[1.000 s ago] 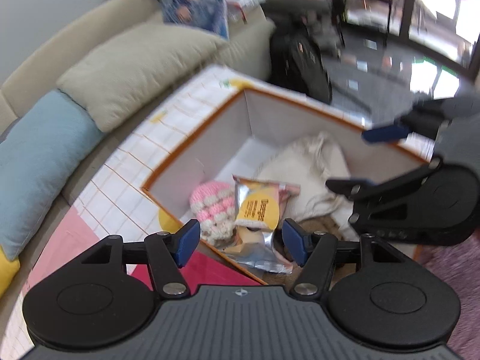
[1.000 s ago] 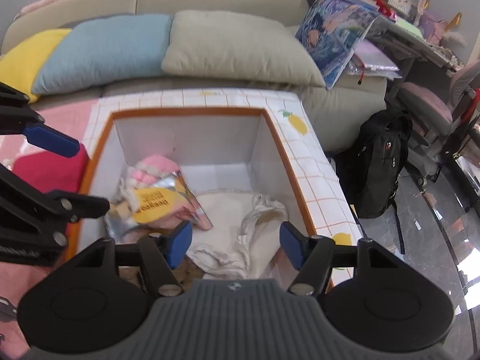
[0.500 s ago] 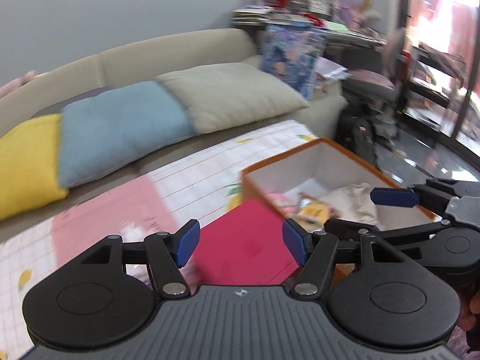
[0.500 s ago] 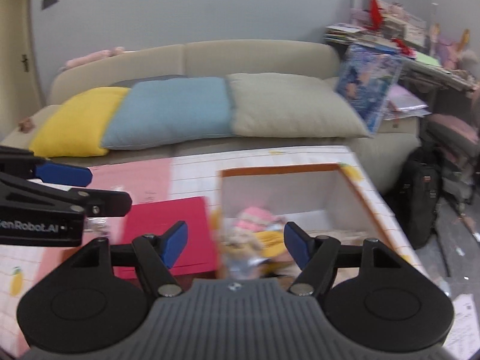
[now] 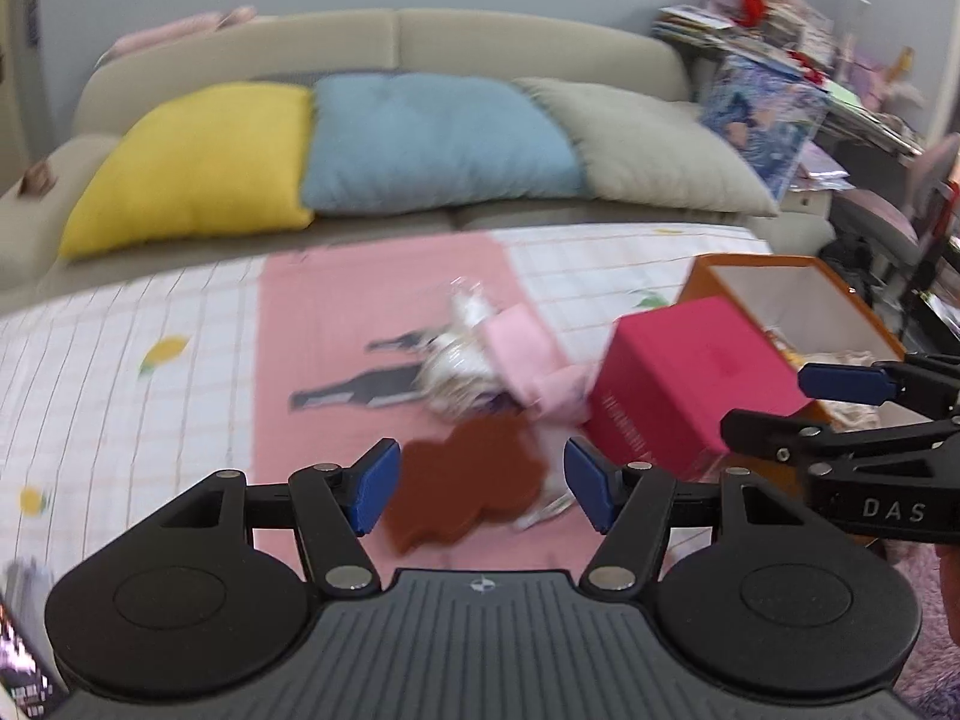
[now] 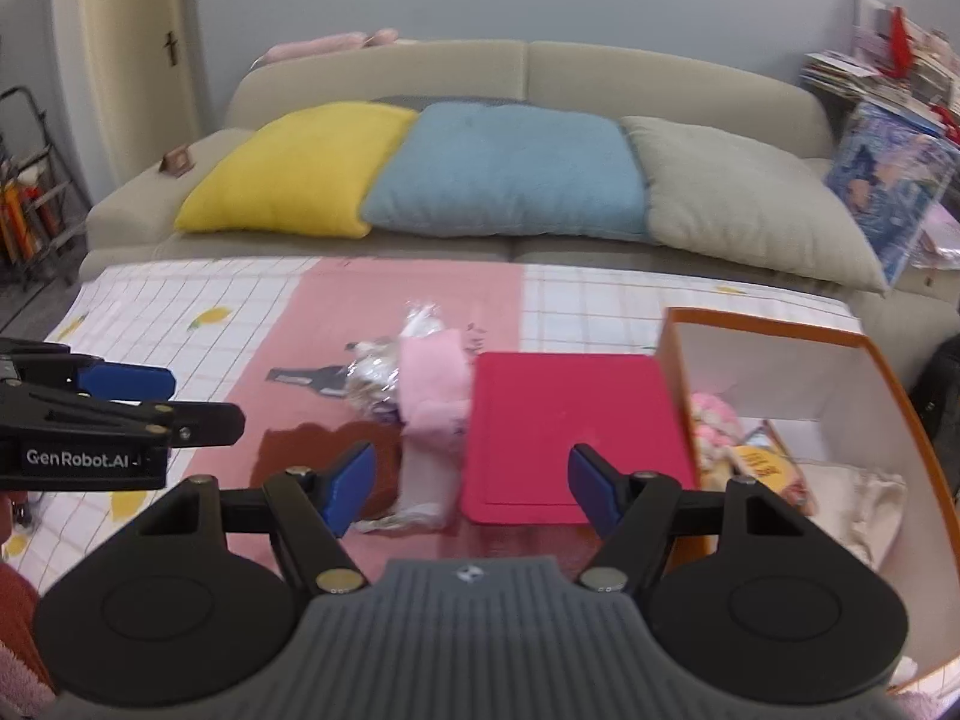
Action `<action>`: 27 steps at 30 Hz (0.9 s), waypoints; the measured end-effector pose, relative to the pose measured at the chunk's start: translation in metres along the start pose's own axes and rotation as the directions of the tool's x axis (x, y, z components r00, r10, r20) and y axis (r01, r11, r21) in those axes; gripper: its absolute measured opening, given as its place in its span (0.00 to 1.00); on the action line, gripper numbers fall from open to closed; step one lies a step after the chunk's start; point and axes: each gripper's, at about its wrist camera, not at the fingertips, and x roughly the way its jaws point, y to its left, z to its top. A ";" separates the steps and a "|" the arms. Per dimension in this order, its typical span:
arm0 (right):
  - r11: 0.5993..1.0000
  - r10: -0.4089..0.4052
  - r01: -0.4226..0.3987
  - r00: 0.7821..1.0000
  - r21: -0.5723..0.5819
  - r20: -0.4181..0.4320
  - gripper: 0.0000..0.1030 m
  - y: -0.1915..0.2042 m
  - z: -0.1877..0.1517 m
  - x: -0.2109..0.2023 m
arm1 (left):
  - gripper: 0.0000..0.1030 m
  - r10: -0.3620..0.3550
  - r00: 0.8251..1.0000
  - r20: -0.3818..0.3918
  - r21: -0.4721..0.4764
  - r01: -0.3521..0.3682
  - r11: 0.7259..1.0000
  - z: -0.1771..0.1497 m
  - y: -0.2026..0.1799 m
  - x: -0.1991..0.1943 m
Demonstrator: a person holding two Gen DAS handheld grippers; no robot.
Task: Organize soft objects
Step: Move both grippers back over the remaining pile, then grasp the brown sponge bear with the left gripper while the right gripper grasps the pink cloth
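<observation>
Left wrist view: the left gripper (image 5: 480, 483), jaws wide and empty, has swung away from the orange-rimmed white storage box (image 5: 708, 288) to the loose pile left of it, so another pickup looks next. A flat, felt-like brown scalloped pad (image 5: 468, 492) lies nearest, beside a fuzzy pink cloth (image 5: 528, 354) and a crinkly clear wrapper (image 5: 456, 360).

Right wrist view: the right gripper (image 6: 471, 486), likewise wide and holding nothing, faces the smooth magenta box (image 6: 564, 432) touching the storage box's left wall; the pile lies just left of that.
</observation>
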 end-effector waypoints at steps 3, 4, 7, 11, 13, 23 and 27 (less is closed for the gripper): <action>0.999 0.019 -0.020 1.000 -0.039 -0.023 0.67 0.011 -0.001 0.011 | 0.72 0.011 1.000 -0.016 -0.028 -0.011 1.000 -0.010 0.015 -0.002; 0.998 0.027 -0.029 0.999 -0.050 -0.030 0.67 0.014 -0.003 0.013 | 0.72 0.014 1.000 -0.021 -0.035 -0.015 0.999 -0.011 0.018 -0.001; 0.995 0.047 -0.051 0.998 -0.088 -0.044 0.67 0.023 -0.002 0.022 | 0.72 0.004 0.999 -0.037 -0.048 -0.005 0.999 -0.014 0.026 0.003; 0.987 0.046 -0.055 0.997 -0.153 -0.064 0.59 0.034 0.003 0.040 | 0.72 -0.035 0.997 -0.062 0.000 0.035 0.999 -0.015 0.031 0.017; 0.979 0.048 -0.062 0.996 -0.193 -0.076 0.55 0.039 0.005 0.050 | 0.74 -0.048 0.997 -0.064 0.061 0.052 0.997 -0.014 0.030 0.026; 0.925 0.033 -0.074 0.993 -0.372 -0.114 0.45 0.062 0.005 0.093 | 0.85 -0.111 0.980 -0.163 0.373 0.166 0.913 -0.008 0.036 0.074; 0.919 0.029 -0.078 0.991 -0.387 -0.132 0.45 0.063 0.004 0.101 | 0.87 -0.121 0.956 -0.268 0.491 0.244 0.836 -0.008 0.038 0.098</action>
